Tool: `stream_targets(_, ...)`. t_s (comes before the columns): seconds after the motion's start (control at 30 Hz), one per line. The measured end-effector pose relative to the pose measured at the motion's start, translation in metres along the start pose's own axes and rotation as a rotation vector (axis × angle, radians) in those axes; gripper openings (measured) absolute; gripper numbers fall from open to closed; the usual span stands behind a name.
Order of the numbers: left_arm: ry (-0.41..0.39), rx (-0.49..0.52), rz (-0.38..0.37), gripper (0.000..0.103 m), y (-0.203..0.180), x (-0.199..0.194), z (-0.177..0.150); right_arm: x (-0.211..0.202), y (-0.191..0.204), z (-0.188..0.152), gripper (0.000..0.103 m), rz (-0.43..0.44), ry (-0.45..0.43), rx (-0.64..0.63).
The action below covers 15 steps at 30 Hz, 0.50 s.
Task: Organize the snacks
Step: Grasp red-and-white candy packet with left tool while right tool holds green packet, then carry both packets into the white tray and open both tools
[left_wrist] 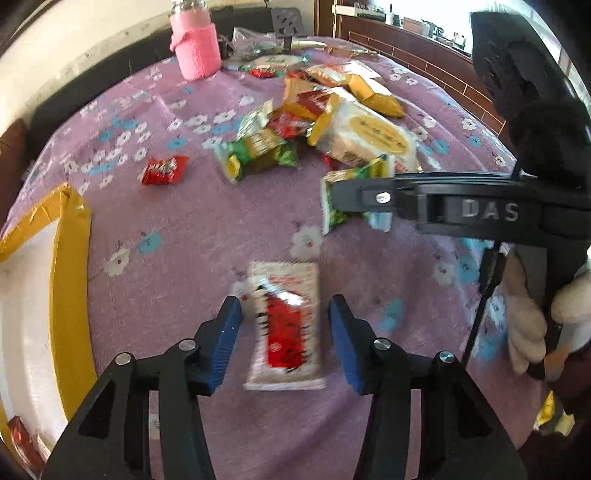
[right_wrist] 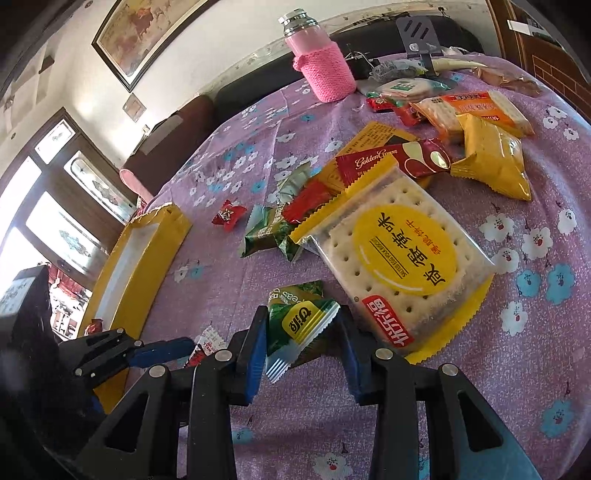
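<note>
The left gripper [left_wrist: 284, 325], low in its frame, is straddling the white-and-red packet [left_wrist: 284, 325] on the surface with fingers apart and should center before squeezing, while the right gripper [right_wrist: 301, 343] is pinching the green packet [right_wrist: 299, 325] bound for the yellow box [right_wrist: 122, 266] at left.

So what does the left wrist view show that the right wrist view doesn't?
Only the left wrist view shows the white-and-red packet lying whole between the open fingers of the left hand-held gripper. Only the right wrist view shows the framed picture on the wall and the right hand-held gripper shut on a green packet. Both show the pink bottle, the yellow-edged box and the big cracker pack.
</note>
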<state>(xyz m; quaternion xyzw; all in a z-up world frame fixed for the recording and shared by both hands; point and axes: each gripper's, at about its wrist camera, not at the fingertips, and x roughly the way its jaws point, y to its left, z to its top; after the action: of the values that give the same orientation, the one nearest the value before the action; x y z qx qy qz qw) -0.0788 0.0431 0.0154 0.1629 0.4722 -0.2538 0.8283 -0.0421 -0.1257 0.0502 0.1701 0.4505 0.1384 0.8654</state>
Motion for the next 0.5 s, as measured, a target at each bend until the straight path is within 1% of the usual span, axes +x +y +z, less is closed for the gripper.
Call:
stream_targets(0.03,-0.013,-0.010,-0.007,0.032,-0.003,0.000,0.000,0.000,0.000,0.000,0.037,-0.003,0.000,-0.003)
stream_targets(0.1,-0.030,-0.035,-0.017,0.027,-0.005,-0.004,-0.003,0.000,0.004,-0.001,0.037,-0.018,-0.004,-0.021)
stream_targets(0.17,-0.063,-0.087,-0.040,0.027,0.001,-0.012,-0.009,-0.001,0.009,-0.003,0.036,-0.036,-0.012,-0.045)
stream_targets(0.33,-0.164,-0.226,-0.061,0.027,0.036,-0.055,-0.021,-0.007,0.019,-0.005,0.036,-0.013,-0.047,-0.081)
stream_targets(0.43,-0.221,-0.308,-0.047,0.027,0.066,-0.084,-0.033,-0.013,0.029,-0.003,0.036,-0.004,-0.057,-0.100)
stream_targets(0.5,-0.259,-0.366,-0.018,0.027,0.092,-0.105,-0.046,-0.019,0.041,-0.002,0.036,0.017,-0.058,-0.112)
